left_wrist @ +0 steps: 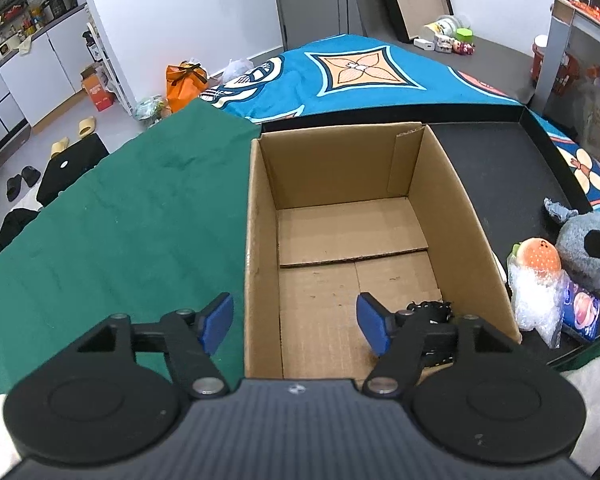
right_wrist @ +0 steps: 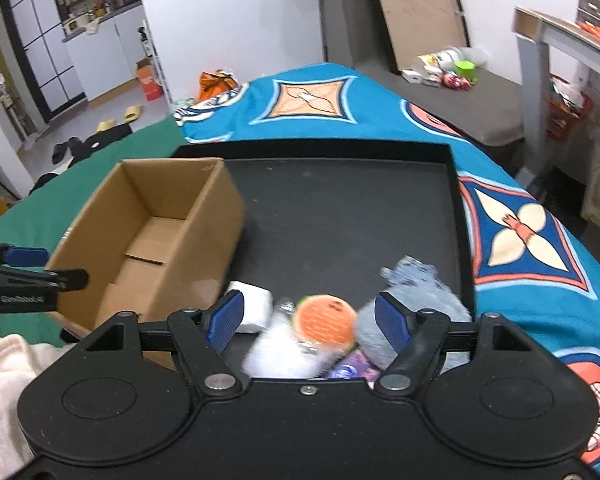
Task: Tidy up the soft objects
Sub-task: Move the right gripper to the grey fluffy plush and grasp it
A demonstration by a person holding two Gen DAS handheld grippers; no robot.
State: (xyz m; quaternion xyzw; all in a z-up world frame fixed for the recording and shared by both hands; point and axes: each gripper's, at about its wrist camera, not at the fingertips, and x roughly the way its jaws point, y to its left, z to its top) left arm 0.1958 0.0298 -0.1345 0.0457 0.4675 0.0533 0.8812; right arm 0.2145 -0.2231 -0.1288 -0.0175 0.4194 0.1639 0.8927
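Observation:
An open cardboard box [left_wrist: 356, 240] stands at the left end of a black tray [right_wrist: 340, 216]; a small black object [left_wrist: 430, 308] lies in its near right corner. My left gripper [left_wrist: 296, 322] is open and empty over the box's near left wall. Right of the box lies a pile of soft things: an orange burger plush [right_wrist: 326, 320], a grey plush [right_wrist: 416, 304], a bubble-wrap packet [left_wrist: 536, 304], a white block [right_wrist: 252, 304] and a purple packet [left_wrist: 582, 310]. My right gripper [right_wrist: 310, 322] is open, just above the burger plush.
A green cloth [left_wrist: 120, 220] covers the table left of the box. A blue patterned cloth [right_wrist: 380, 100] lies beyond and right of the tray. A cream fabric [right_wrist: 0, 380] lies at the near left. A grey shelf [right_wrist: 548, 80] stands at the right.

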